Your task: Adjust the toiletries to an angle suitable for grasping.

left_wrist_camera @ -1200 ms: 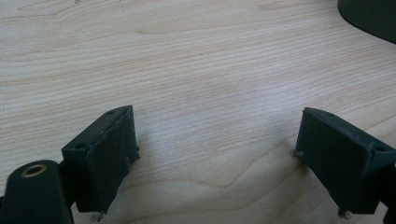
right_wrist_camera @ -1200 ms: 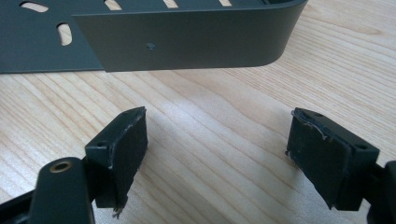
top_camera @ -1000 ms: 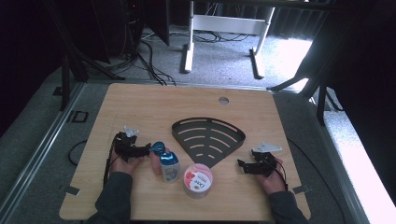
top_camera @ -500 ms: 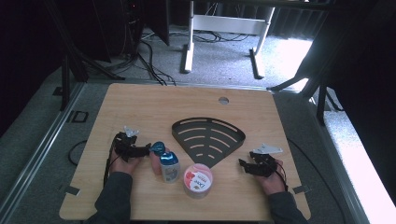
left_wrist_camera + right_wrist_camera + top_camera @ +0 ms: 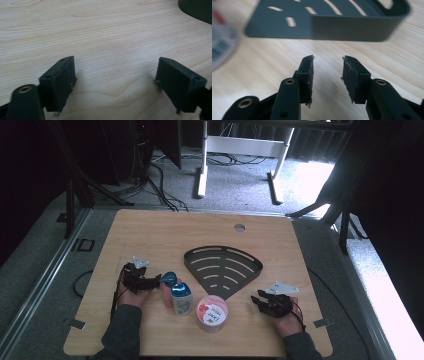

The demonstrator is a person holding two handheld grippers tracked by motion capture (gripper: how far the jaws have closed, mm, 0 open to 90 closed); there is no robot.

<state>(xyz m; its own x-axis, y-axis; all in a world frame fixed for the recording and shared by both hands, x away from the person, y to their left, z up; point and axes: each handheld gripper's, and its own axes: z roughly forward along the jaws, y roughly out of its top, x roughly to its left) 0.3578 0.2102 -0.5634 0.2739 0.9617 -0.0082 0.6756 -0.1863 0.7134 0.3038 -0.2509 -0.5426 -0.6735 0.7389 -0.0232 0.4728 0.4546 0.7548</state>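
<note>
Right gripper (image 5: 261, 301) has slid toward the corner caddy (image 5: 223, 269), jaws just been narrowing, nothing between them. High view: left gripper (image 5: 152, 281) beside the blue-capped bottle (image 5: 181, 298); Dove tub (image 5: 211, 313) close. Left gripper view: jaws wide, bare tabletop (image 5: 105, 37). Right gripper view: caddy wall (image 5: 352, 27) ahead; approach squarely, room aplenty.

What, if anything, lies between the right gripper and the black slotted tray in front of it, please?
Nothing visible: bare wooden table lies between the right gripper and the black slotted tray; the tub sits off to its side.
</note>
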